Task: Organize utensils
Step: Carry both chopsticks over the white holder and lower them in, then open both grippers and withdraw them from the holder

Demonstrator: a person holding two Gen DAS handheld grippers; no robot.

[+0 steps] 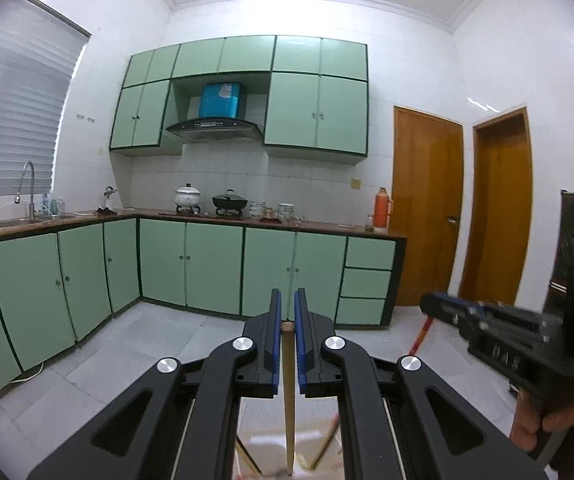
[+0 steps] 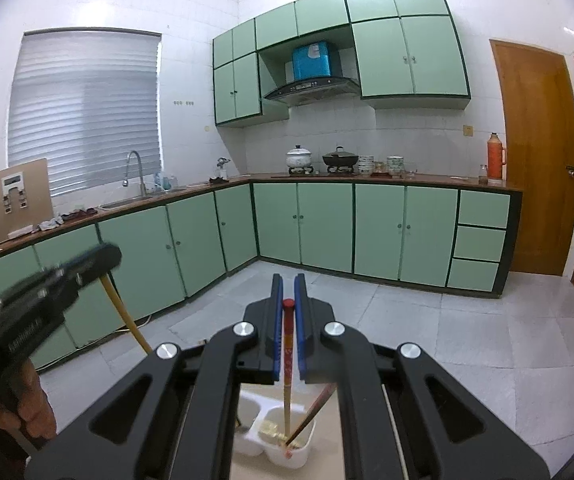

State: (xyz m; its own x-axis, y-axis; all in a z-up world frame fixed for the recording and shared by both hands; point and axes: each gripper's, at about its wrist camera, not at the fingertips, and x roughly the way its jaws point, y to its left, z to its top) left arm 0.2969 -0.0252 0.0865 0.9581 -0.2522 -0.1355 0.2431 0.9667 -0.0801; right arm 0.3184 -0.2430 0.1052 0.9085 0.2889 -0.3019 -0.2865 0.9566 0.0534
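My left gripper [image 1: 287, 312] is shut on a plain wooden chopstick [image 1: 288, 392] that hangs down between its blue pads. My right gripper [image 2: 288, 298] is shut on a red-topped chopstick [image 2: 287, 360] whose lower end reaches into the right compartment of a white utensil holder [image 2: 273, 446] below it. Another chopstick [image 2: 311, 412] leans in that compartment. The right gripper also shows in the left wrist view [image 1: 487, 328], blurred, with the red chopstick [image 1: 421, 334] below it. The left gripper shows in the right wrist view [image 2: 51, 280] with its wooden chopstick [image 2: 125, 314].
Both views look across a tiled floor [image 2: 427, 320] to green kitchen cabinets [image 1: 215, 264]. The counter [image 1: 319, 226] carries pots, bowls and an orange thermos [image 1: 382, 208]. Wooden doors [image 1: 427, 208] stand at the right. More chopsticks [image 1: 325, 444] lie below the left gripper.
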